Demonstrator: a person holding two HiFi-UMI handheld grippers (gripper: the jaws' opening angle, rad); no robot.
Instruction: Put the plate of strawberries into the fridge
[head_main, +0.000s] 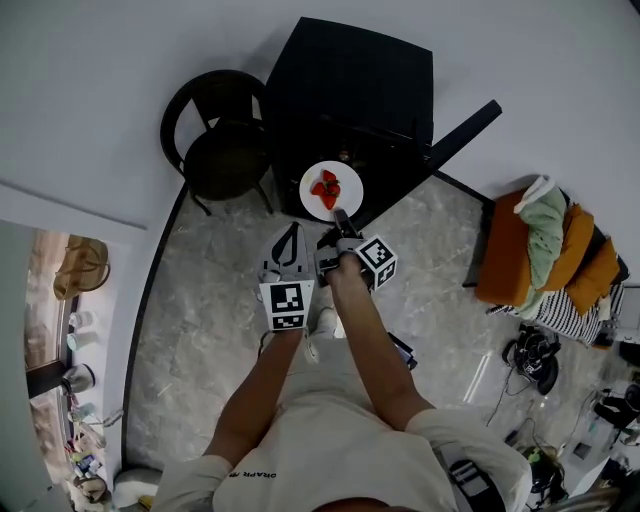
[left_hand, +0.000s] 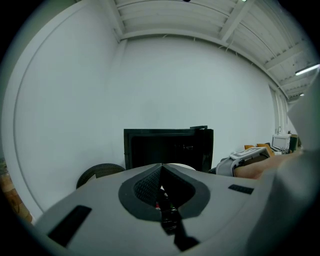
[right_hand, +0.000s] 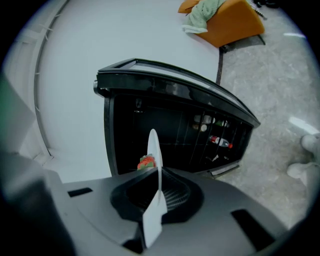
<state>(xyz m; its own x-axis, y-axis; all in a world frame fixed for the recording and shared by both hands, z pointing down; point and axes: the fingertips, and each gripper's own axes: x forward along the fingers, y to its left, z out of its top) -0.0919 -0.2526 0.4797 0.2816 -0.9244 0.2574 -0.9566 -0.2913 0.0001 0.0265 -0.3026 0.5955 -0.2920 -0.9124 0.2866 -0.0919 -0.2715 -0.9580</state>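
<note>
A white plate (head_main: 331, 190) with red strawberries (head_main: 326, 187) hangs in front of the open black fridge (head_main: 350, 80). My right gripper (head_main: 343, 222) is shut on the plate's near rim. In the right gripper view the plate (right_hand: 154, 150) shows edge-on between the jaws of the right gripper (right_hand: 159, 172), with strawberries (right_hand: 146, 162) on its left side and the dark fridge interior (right_hand: 165, 125) behind. My left gripper (head_main: 290, 240) hangs just left of the right one, jaws together and holding nothing. In its own view the left gripper (left_hand: 161, 167) faces the fridge (left_hand: 167, 147).
The fridge door (head_main: 460, 135) swings out to the right, and its shelf holds bottles (right_hand: 220, 142). A round black chair (head_main: 220, 140) stands left of the fridge. An orange chair (head_main: 540, 250) piled with clothes stands at the right, with clutter on the floor near it.
</note>
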